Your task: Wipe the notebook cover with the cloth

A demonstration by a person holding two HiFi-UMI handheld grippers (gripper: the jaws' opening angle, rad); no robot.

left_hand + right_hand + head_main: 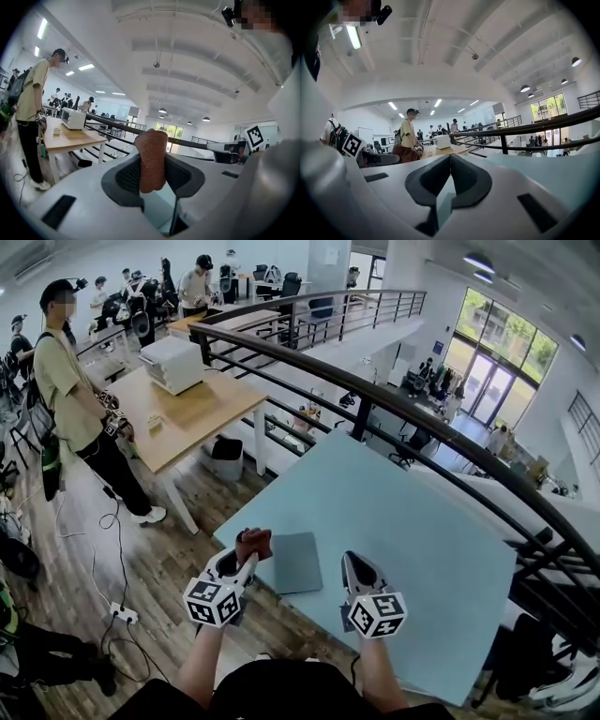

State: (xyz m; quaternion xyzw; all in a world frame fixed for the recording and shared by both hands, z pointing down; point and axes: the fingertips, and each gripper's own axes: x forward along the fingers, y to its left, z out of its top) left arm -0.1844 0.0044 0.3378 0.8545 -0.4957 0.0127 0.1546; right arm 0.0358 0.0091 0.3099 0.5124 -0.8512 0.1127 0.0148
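A grey-blue notebook (298, 563) lies flat near the front left corner of the light blue table (412, 521). My left gripper (250, 557) is at the notebook's left edge, shut on a reddish-brown cloth (254, 542). In the left gripper view the cloth (151, 160) stands upright, pinched between the jaws. My right gripper (350, 561) hovers just right of the notebook, jaws shut with nothing in them; in the right gripper view its tips (449, 157) meet. That view also shows the cloth (406, 153) off to the left.
A black railing (403, 411) runs along the table's far side, with a drop to a lower floor behind it. A wooden desk (192, 413) with a white box stands to the left, a person (73, 395) beside it. Cables and a power strip (123, 613) lie on the floor.
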